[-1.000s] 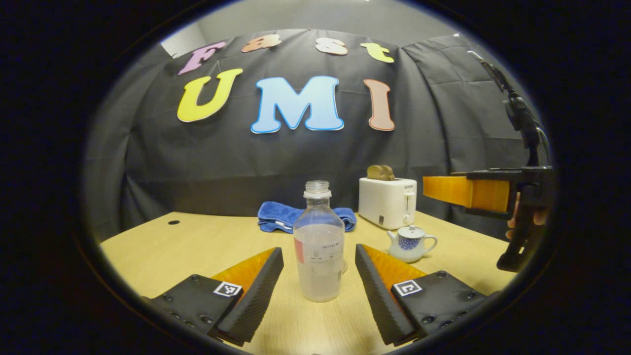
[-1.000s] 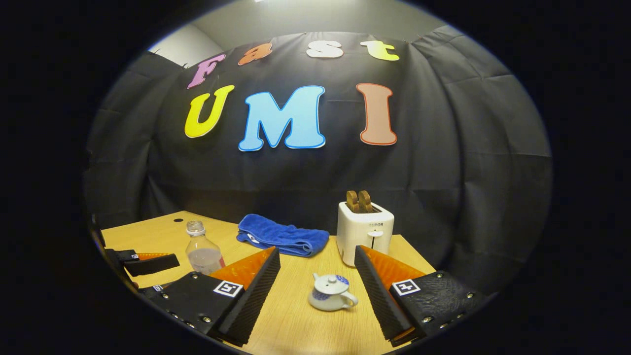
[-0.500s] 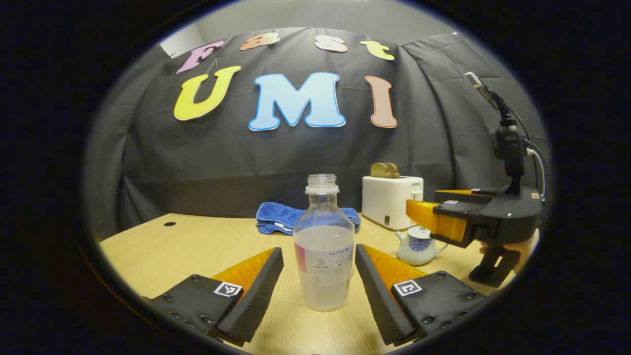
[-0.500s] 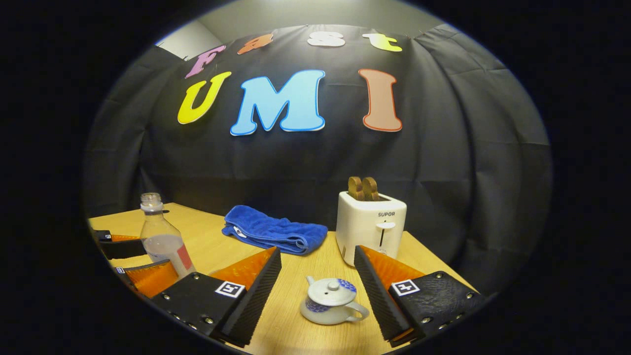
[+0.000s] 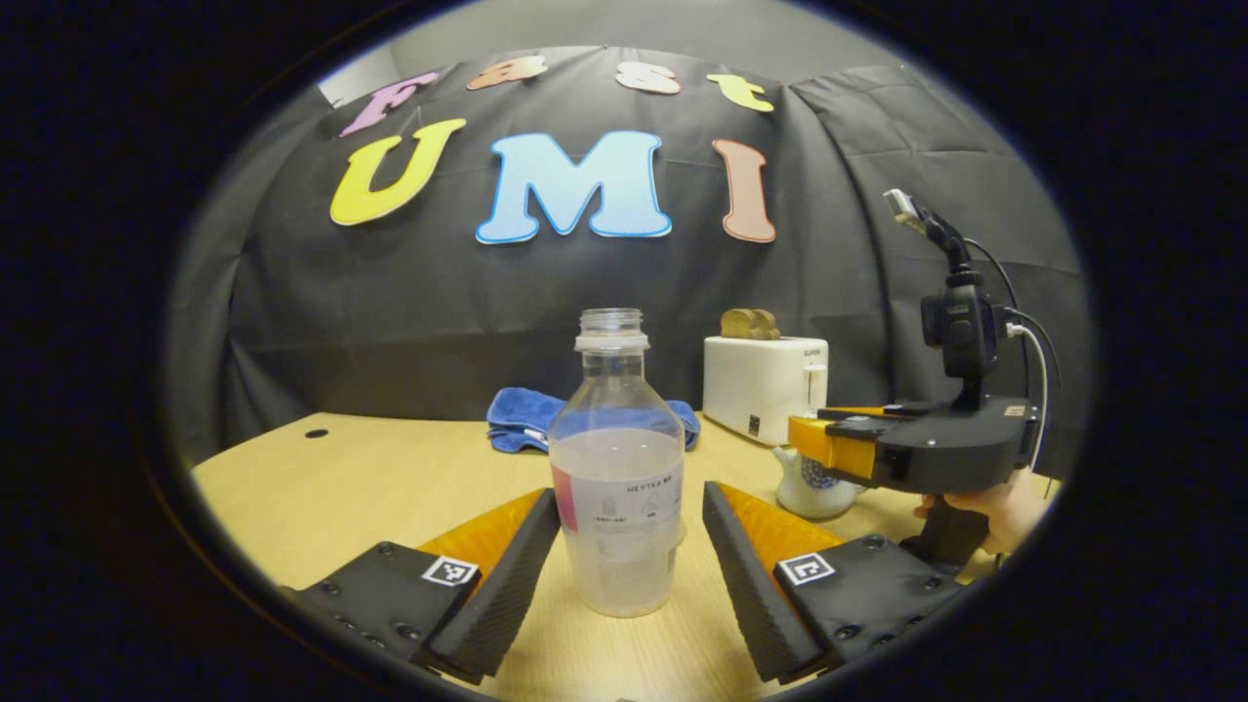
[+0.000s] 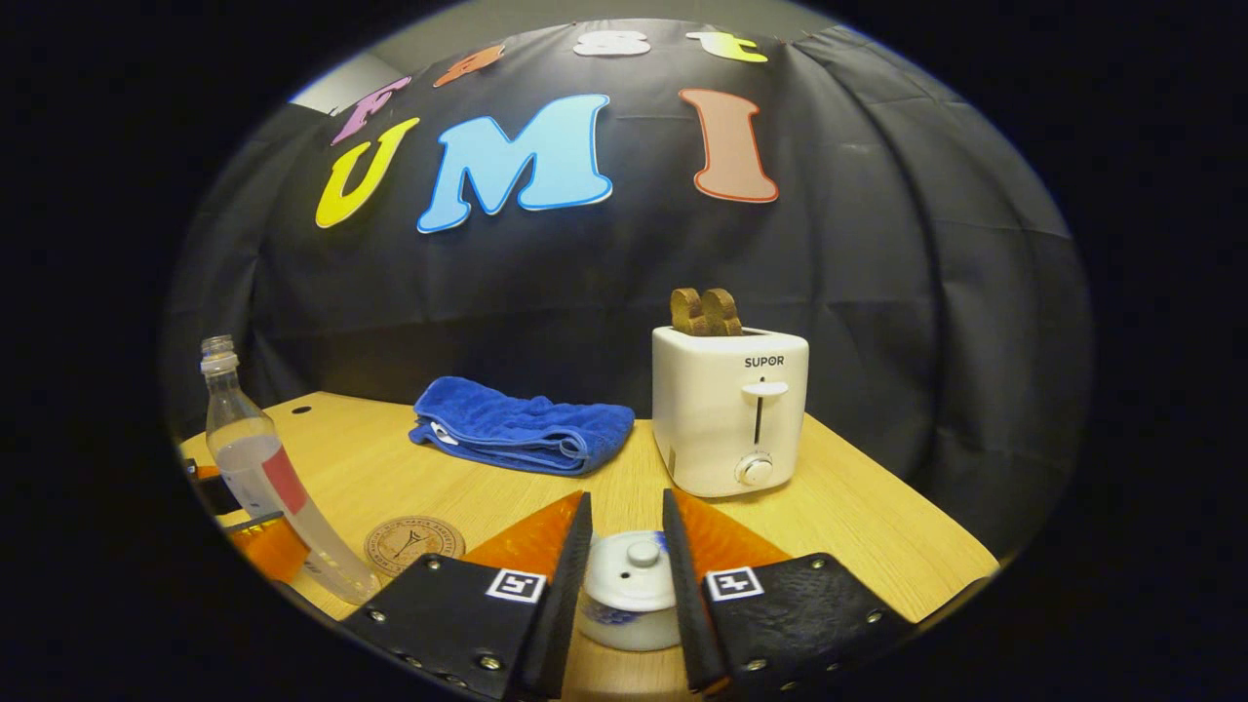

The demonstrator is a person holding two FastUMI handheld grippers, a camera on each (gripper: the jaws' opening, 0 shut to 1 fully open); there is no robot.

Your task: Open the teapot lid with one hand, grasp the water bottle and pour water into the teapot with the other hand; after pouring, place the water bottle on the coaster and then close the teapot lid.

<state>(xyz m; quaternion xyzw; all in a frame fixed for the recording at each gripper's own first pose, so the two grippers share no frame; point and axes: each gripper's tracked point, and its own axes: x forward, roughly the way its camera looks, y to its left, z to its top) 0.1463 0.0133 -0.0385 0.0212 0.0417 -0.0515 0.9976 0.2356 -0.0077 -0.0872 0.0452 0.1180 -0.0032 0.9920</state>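
The clear water bottle, capless and about half full, stands on the wooden table between the fingers of my left gripper, which is open with small gaps either side. It also stands at the left in the right gripper view, bottle. The white teapot with blue pattern sits under my right gripper. The jaws have narrowed beside the lid, still wider than its knob. In the left gripper view the right gripper hovers over the teapot, held by a hand. A round coaster lies beside the bottle.
A folded blue towel lies at the back of the table. A white toaster with two bread slices stands right behind the teapot. The table's right edge runs close to the toaster.
My right gripper has come down and forward over the teapot and its jaws have narrowed around the lid. My left gripper has moved closer, so the bottle now stands deeper between its fingers.
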